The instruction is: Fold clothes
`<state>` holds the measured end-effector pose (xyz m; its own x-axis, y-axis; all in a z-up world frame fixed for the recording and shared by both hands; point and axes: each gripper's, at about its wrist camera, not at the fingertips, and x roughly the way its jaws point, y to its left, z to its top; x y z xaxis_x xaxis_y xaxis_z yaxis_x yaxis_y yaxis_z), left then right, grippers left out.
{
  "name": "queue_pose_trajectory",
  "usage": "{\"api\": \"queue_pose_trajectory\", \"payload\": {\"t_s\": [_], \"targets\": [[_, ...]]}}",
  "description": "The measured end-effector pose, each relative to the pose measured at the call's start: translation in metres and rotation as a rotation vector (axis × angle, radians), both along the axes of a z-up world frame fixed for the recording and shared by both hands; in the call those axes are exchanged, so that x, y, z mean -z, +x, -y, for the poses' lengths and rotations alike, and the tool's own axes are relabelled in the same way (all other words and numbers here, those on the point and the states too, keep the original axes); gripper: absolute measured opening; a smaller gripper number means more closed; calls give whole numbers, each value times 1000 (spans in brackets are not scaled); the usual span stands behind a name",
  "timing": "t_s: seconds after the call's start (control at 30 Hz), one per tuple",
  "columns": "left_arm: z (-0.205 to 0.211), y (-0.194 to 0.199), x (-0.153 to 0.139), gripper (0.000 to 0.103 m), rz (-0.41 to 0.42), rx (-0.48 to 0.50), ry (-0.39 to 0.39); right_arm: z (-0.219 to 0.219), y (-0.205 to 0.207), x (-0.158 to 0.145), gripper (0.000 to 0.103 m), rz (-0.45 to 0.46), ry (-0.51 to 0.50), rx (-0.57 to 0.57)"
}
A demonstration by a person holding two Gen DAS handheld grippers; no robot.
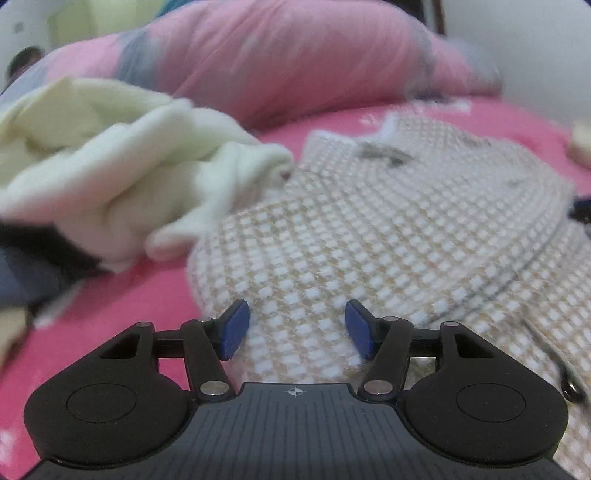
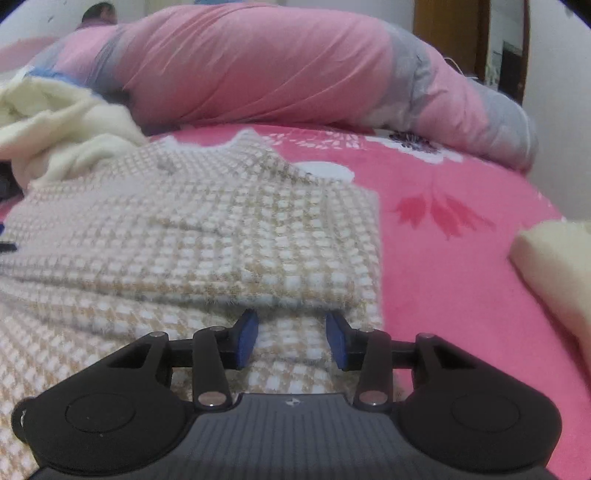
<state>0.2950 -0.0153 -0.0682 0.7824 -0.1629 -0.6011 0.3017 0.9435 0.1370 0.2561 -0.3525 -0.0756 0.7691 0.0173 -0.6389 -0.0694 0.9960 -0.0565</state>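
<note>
A beige-and-white checked garment (image 1: 388,221) lies spread on the pink bed sheet (image 1: 110,314). My left gripper (image 1: 296,308) hovers low over its near part, blue pads apart, with cloth lying beneath the gap and nothing pinched. In the right wrist view the same checked garment (image 2: 203,229) has a layer folded over, and its fuzzy folded edge (image 2: 288,301) runs just ahead of my right gripper (image 2: 291,314). The right fingertips sit at that edge, jaws apart, pads not pressing on the cloth.
A rumpled cream fleece garment (image 1: 110,166) (image 2: 55,129) lies left of the checked one. A rolled pink-and-grey duvet (image 1: 295,55) (image 2: 258,66) spans the back. A folded cream item (image 2: 554,266) sits at right. Dark clothes (image 1: 29,258) lie far left. A person's head (image 2: 98,13) shows behind.
</note>
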Motion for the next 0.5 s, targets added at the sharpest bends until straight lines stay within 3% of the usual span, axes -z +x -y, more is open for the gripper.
{"api": "queue_pose_trajectory", "payload": {"t_s": [0.13, 0.27, 0.4, 0.5], "targets": [[-4, 3, -24, 58, 3, -14, -31, 3, 7, -28, 44, -49, 14, -6], [9, 15, -54, 64, 76, 66, -70, 11, 23, -71, 51, 49, 139, -90], [40, 75, -63, 66, 40, 65, -152, 9, 79, -86, 61, 112, 205, -148], [46, 144, -53, 65, -84, -21, -283, 13, 144, -79, 64, 35, 322, -123]]}}
